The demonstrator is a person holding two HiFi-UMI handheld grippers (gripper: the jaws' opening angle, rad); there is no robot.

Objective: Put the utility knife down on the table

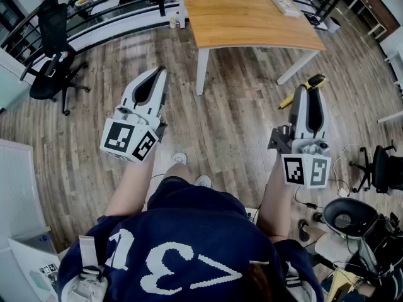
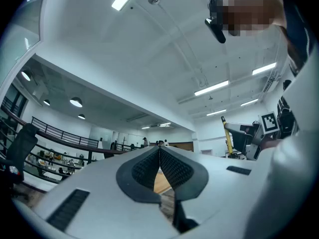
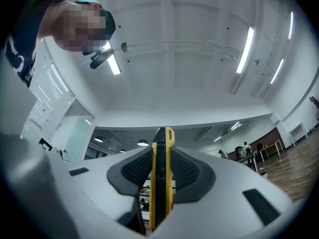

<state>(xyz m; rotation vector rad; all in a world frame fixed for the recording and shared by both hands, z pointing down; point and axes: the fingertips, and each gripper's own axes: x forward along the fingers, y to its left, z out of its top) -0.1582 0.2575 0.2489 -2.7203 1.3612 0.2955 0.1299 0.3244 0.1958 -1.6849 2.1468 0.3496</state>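
Knife point(image 3: 160, 183): yellow, pinched edge-on between my right pads, up in the air, not on the table point(image 1: 239, 17) yet!
Right gripper point(image 1: 304, 88): clamped on the knife, just off the table's near right corner.
Left gripper point(image 1: 158, 74): tips pressed together, nothing in them, over the floor point(image 1: 239, 124) near the table's near left corner.

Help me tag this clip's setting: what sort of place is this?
Probably an open-plan office or workshop hall: a light wood-topped table with white legs, a black wheeled office chair on wood-plank flooring, and strip lights on a high white ceiling.
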